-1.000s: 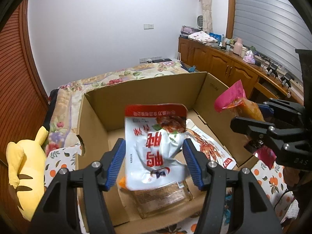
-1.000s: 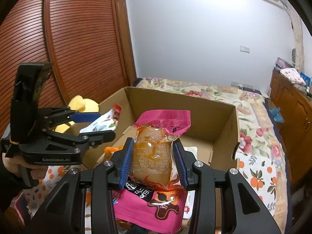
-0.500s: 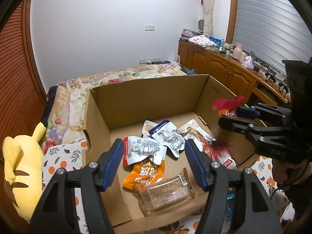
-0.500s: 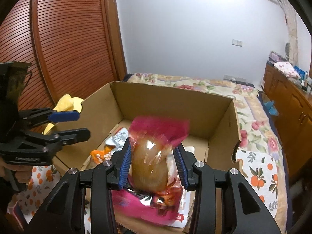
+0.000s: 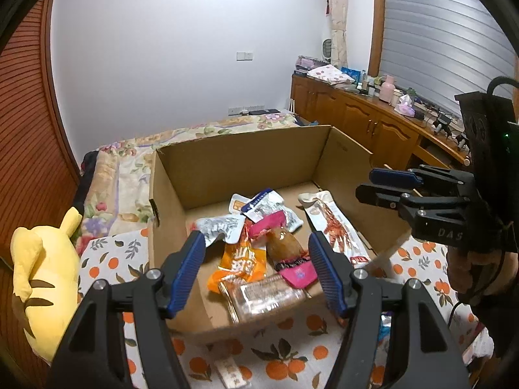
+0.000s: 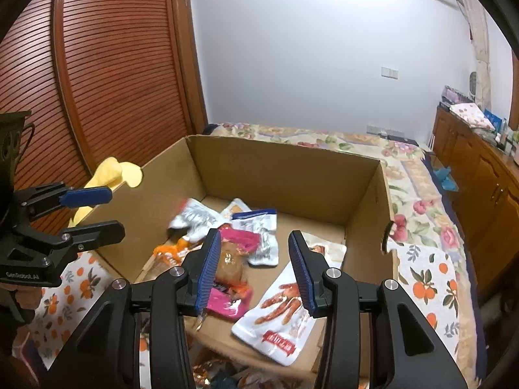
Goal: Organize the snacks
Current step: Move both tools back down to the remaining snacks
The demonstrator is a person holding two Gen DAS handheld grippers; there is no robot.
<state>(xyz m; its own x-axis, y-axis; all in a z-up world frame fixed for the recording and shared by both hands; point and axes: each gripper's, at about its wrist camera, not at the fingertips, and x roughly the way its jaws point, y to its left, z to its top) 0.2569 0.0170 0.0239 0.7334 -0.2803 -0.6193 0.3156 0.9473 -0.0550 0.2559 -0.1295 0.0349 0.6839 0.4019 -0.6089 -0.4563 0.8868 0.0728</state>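
Reaching back in blind, either gripper could snag the cardboard box's (image 5: 168,201) near rim and tip it on the soft bed. Left gripper (image 5: 256,270) and right gripper (image 6: 254,270) hover open and empty. Inside, along the box's near edge: orange packet (image 5: 238,264), pink pouch (image 5: 285,249), long white packet (image 5: 337,230).

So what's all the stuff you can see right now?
cardboard box: one, brown, open, on the bed
pink packet: one, pink with a brown snack, middle of the box
orange packet: one, orange, left of the pink packet
silver packets: at least two, silver, further back in the box
long white packet: one, white and red, box's right side
clear packet: one, see-through, box's near edge
plush toy: one, yellow, left of the box
left gripper: one, black and blue, open, empty
right gripper: one, black and blue, open, empty
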